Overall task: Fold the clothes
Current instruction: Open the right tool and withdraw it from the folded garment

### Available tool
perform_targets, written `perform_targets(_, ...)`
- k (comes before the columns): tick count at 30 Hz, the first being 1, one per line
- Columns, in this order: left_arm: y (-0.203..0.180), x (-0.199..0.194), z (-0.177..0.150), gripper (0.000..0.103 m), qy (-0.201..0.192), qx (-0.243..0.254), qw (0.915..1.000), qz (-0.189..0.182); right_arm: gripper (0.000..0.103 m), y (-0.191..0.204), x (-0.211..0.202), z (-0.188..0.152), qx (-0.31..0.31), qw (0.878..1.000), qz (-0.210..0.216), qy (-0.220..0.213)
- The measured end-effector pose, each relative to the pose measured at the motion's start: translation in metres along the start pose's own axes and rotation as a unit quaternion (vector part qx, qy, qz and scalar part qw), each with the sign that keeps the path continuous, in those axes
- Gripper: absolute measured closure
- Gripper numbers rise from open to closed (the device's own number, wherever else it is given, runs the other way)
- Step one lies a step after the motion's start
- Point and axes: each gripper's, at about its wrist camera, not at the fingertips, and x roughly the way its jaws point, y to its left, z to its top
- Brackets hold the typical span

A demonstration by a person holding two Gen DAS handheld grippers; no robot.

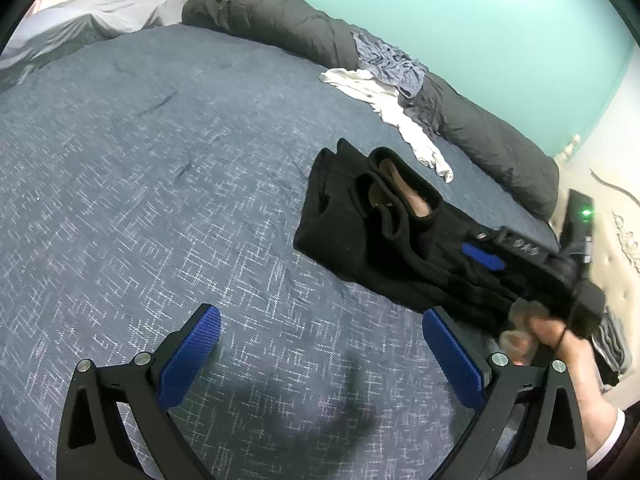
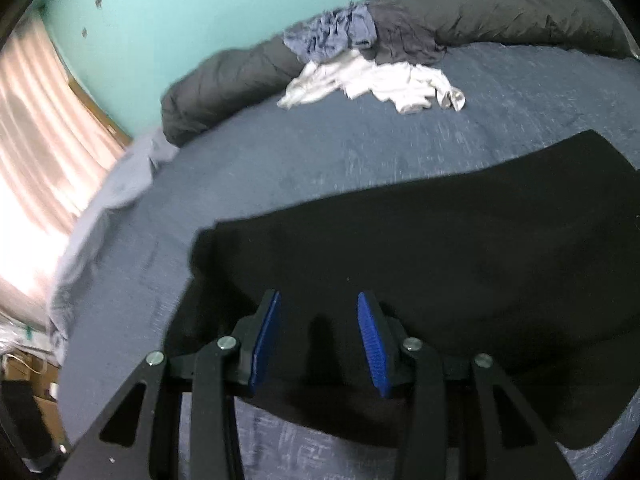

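Note:
A folded black garment (image 1: 344, 216) lies on the blue patterned bedcover (image 1: 160, 160), its collar end turned away from me. In the left wrist view my right gripper (image 1: 468, 252) reaches in from the right, held by a hand (image 1: 560, 340), and the garment's near end rises into it. In the right wrist view the right gripper (image 2: 320, 298) has its blue pads partly closed on the black garment (image 2: 440, 240), which spreads ahead and hangs below the jaws. My left gripper (image 1: 322, 314) hovers wide open over bare bedcover to the garment's left, with nothing between its pads.
Loose clothes lie at the far edge: a white garment (image 1: 384, 100) (image 2: 372, 80) and a blue-grey one (image 1: 392, 60) (image 2: 332, 36), against a rolled dark duvet (image 1: 280, 16) (image 2: 500, 8). A grey sheet (image 2: 112, 188) hangs over the left edge. A cream headboard (image 1: 612, 240) stands on the right.

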Motion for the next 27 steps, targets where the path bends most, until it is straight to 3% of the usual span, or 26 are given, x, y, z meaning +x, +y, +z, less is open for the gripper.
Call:
perform_targets(4, 0.003, 0.000, 0.002, 0.000, -0.002, -0.001, 1.0000, 0.002, 0.062, 0.023, 0.020, -0.011, -0.043, 0.999, -0.012, 0.013)
perform_targets(9, 0.009, -0.002, 0.006, 0.000, -0.005, -0.011, 0.9999, 0.004, 0.063, 0.053, 0.030, -0.024, -0.090, 0.995, 0.031, 0.027)
perform_targets(15, 0.009, -0.004, 0.008, 0.000, -0.010, -0.016, 0.9998, 0.004, 0.063, 0.044, 0.008, -0.032, -0.094, 0.993, 0.063, 0.021)
perform_targets(20, -0.003, 0.000, 0.009, 0.000, -0.009, -0.008, 0.9999, -0.001, 0.063, -0.002, -0.036, -0.023, -0.031, 0.997, 0.075, -0.006)
perform_targets(27, -0.030, 0.014, 0.008, 0.000, 0.000, 0.015, 0.9999, -0.006, 0.063, -0.123, -0.101, 0.006, 0.024, 0.999, 0.011, -0.046)
